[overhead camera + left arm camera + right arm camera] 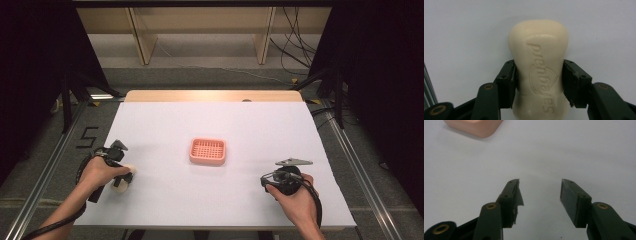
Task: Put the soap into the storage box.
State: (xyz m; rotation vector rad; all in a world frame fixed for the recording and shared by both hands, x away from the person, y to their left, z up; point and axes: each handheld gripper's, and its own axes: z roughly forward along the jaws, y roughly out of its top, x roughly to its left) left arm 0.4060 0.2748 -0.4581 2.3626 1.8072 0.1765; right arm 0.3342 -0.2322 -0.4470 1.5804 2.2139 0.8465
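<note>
A cream bar of soap (pixel 537 37) with raised lettering lies on the white sheet near the table's front left (pixel 121 186). My left gripper (pixel 539 63) is shut on it, one black pad pressed against each long side. In the high view the left hand holds that gripper (pixel 124 177) right over the soap. A pink slotted soap dish (pixel 207 151) sits at the table's middle, apart from both grippers. My right gripper (pixel 540 185) is open above bare sheet with nothing between its jaws, and the dish's corner (pixel 474 127) lies ahead to its left. The right hand holds that gripper (pixel 268 179) near the front right.
The white sheet (pixel 250 125) covers the table nearly to its edges, with a strip of wood (pixel 210 95) at the far side. Black curtains, metal rails and cables flank the table, and wooden shelving stands beyond it.
</note>
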